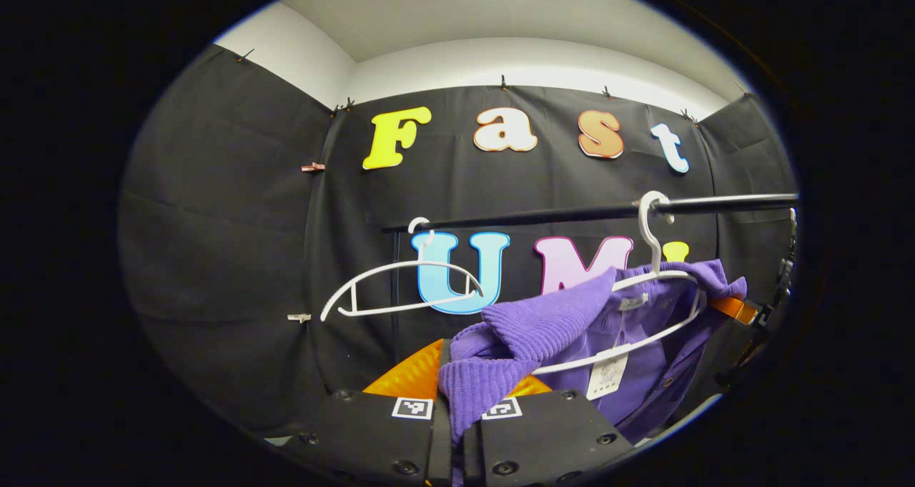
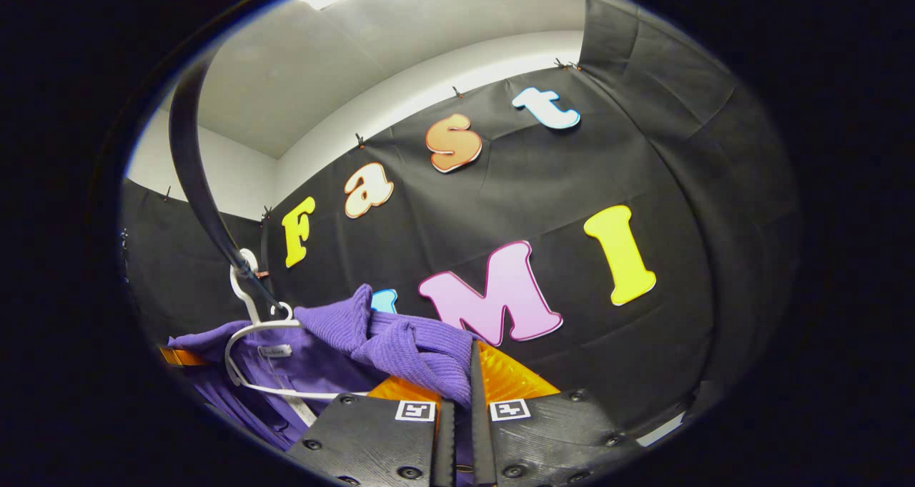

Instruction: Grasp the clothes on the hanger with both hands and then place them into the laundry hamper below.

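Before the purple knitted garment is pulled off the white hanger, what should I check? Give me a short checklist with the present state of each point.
1. Left gripper shut on the purple knitted garment: ok, cloth is pinched between its black fingers.
2. Right gripper shut on the garment: ok, a fold goes down between its fingers.
3. Garment free of the white plastic hanger: not ok, it is draped over it.
4. Hanger hooked on the black rail: ok.
5. Empty white hanger apart from the garment: ok.
6. Laundry hamper below, ready: cannot tell.
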A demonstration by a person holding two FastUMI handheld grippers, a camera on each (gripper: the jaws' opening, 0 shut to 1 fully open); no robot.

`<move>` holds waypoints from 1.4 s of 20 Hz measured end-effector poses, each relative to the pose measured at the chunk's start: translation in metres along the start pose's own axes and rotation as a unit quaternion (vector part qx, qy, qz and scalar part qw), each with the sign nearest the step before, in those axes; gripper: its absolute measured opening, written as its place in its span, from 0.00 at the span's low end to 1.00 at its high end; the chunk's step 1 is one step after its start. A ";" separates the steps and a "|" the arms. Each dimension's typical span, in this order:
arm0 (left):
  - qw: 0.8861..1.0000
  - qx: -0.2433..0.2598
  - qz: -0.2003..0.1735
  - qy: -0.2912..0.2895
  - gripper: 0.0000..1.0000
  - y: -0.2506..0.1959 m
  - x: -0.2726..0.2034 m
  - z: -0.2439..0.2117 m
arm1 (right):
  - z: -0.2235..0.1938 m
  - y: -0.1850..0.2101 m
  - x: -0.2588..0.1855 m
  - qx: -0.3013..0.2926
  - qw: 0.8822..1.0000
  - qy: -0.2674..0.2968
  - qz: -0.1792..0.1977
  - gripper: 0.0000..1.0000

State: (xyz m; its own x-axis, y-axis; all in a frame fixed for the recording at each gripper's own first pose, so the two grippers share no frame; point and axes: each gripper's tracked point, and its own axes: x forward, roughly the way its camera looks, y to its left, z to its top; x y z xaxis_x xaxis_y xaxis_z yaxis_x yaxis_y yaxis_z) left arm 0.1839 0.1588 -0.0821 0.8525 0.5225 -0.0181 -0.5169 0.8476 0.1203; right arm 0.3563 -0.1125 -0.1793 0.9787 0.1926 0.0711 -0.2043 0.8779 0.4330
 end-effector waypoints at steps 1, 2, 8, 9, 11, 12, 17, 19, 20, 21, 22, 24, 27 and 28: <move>1.000 0.001 0.002 -0.007 0.12 0.002 0.003 0.006 | 0.002 -0.004 0.003 0.001 1.000 -0.001 -0.004 0.13; 1.000 0.004 0.003 -0.013 0.12 0.004 0.009 0.009 | 0.002 -0.003 0.005 0.006 1.000 0.000 -0.005 0.13; 1.000 0.018 0.005 0.008 0.11 0.026 0.060 -0.008 | -0.017 0.008 0.026 -0.020 1.000 0.019 0.004 0.13; 1.000 0.011 0.002 0.013 0.11 0.028 0.064 -0.013 | -0.019 0.009 0.027 -0.026 0.999 0.020 0.005 0.13; 1.000 0.008 -0.002 0.020 0.11 0.031 0.070 -0.023 | -0.025 0.007 0.031 -0.031 0.999 0.031 0.006 0.13; 1.000 0.009 -0.007 0.025 0.12 0.031 0.074 -0.030 | -0.029 0.006 0.031 -0.030 0.999 0.038 0.006 0.13; 0.995 -0.037 -0.018 0.086 0.12 0.042 0.087 -0.071 | -0.039 0.011 0.025 -0.075 0.995 0.060 0.011 0.13; 0.992 -0.071 -0.025 0.099 0.11 0.040 0.087 -0.086 | -0.048 0.009 0.026 -0.062 0.996 0.069 0.013 0.13; 0.990 -0.083 -0.029 0.107 0.12 0.036 0.084 -0.096 | -0.054 0.006 0.025 -0.054 0.996 0.077 0.011 0.13; 0.989 -0.086 -0.029 0.120 0.10 0.033 0.082 -0.107 | -0.060 0.002 0.024 -0.053 0.995 0.086 0.006 0.13; 0.986 -0.088 -0.029 0.138 0.10 0.031 0.080 -0.121 | -0.066 -0.003 0.024 -0.056 0.994 0.093 0.002 0.13; 0.980 -0.094 -0.037 0.171 0.12 0.016 0.070 -0.145 | -0.078 -0.010 0.020 -0.064 0.992 0.110 -0.004 0.13; 0.973 -0.080 -0.065 0.206 0.12 -0.014 0.044 -0.172 | -0.101 -0.024 0.004 -0.079 0.986 0.146 -0.016 0.13; 0.971 -0.076 -0.072 0.217 0.12 -0.024 0.040 -0.180 | -0.108 -0.028 -0.001 -0.082 0.984 0.160 -0.019 0.13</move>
State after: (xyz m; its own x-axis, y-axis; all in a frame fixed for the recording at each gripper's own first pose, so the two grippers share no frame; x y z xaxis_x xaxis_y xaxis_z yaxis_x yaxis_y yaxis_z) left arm 0.2164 0.1762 -0.2643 0.8209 0.3589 -0.4441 -0.4279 0.9017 -0.0623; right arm 0.3583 -0.0898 -0.2887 0.9344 0.2639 -0.2392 -0.1946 0.9408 0.2776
